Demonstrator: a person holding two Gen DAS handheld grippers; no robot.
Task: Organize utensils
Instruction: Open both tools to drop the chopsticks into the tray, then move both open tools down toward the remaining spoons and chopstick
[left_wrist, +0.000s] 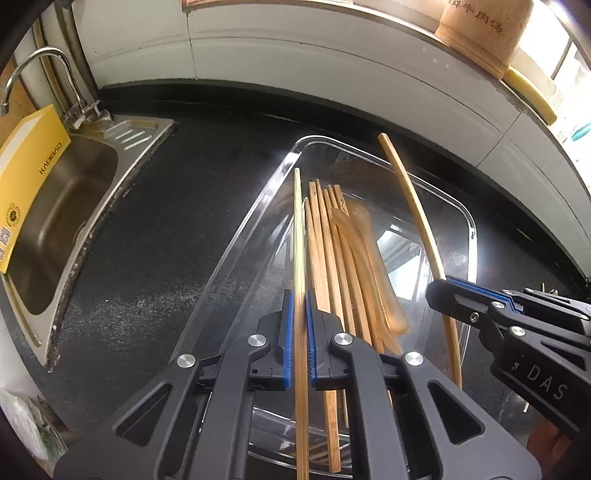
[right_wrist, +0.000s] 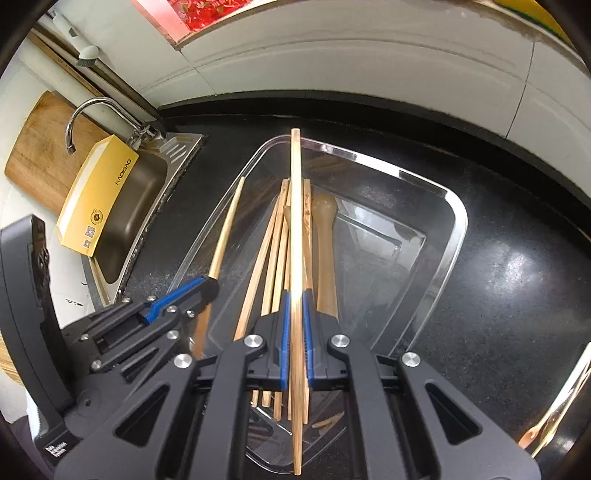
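The sink (left_wrist: 62, 206) sits at the far left with a yellow box (left_wrist: 26, 184) leaning in it; the black tabletop (left_wrist: 177, 229) runs rightward from there and carries a clear tray (left_wrist: 469, 221).

The left tool (left_wrist: 300, 317) is clenched on a single pale chopstick (left_wrist: 298, 221), gripped well back from its far tip, so a long length sticks out ahead and a shorter tail runs back under the camera. That stick hangs over the tray's left half, roughly parallel to the loose chopsticks (left_wrist: 325, 251) lying in the tray bed just to its right. Beside those lies a brown spoon-like piece (left_wrist: 369, 266), blurred in the left view.

The right tool (right_wrist: 295, 314) is likewise clamped on one chopstick (right_wrist: 295, 206), held near its middle, the far end reaching about to the tray's back rim. Below it the pile lies fanned in the tray.

These sticks look light, thin and stiff, probably bamboo, and smooth enough to swivel between flat pads if pinched off balance. A hold near mid-length seems safest; a grip near one end would likely let the stick droop or pivot. The tray looks like light plastic and may slide on the glossy tabletop if nudged.
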